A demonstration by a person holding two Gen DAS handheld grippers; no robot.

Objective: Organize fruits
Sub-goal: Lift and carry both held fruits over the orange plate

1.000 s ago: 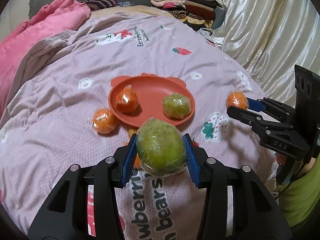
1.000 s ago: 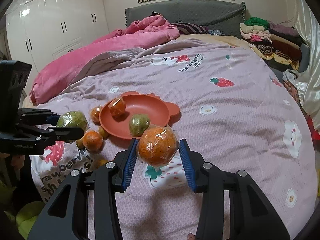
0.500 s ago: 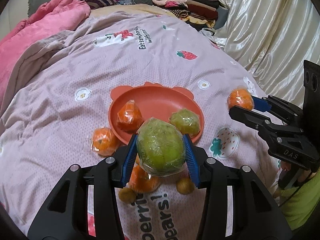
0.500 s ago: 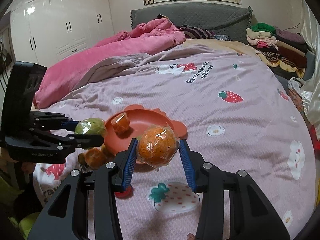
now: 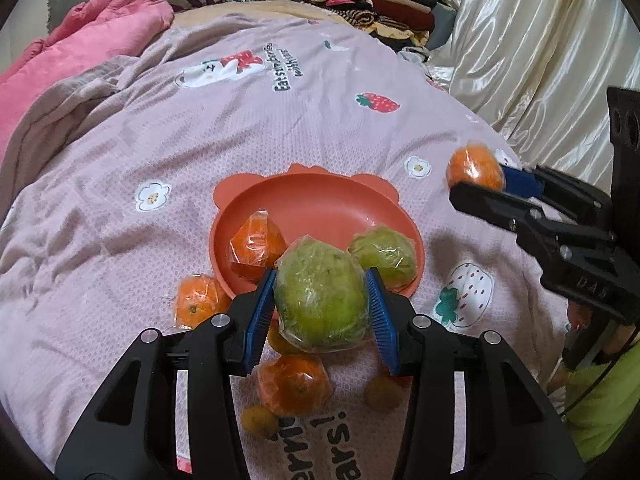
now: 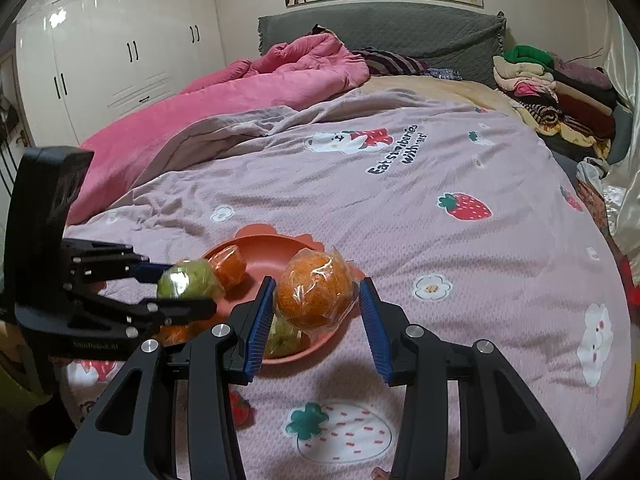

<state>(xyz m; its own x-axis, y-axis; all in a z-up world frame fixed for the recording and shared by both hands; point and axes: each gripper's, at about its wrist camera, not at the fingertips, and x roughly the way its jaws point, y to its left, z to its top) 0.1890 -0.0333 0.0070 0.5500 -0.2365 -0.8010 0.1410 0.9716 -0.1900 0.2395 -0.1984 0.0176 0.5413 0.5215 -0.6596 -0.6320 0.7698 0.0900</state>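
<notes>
3 wrapped oranges (image 5: pixel 294 384) and small fruits (image 5: pixel 383 393) flank plate (image 5: pixel 320 204).

A home bedroom: bed (image 6: pixel 400 184) with pink duvet (image 6: pixel 240 96), white wardrobe (image 6: pixel 120 48), folded clothes (image 6: pixel 560 92).

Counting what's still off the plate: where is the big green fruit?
In the left wrist view, the green fruit sits clamped in the left gripper, above the plate's near rim.
</notes>
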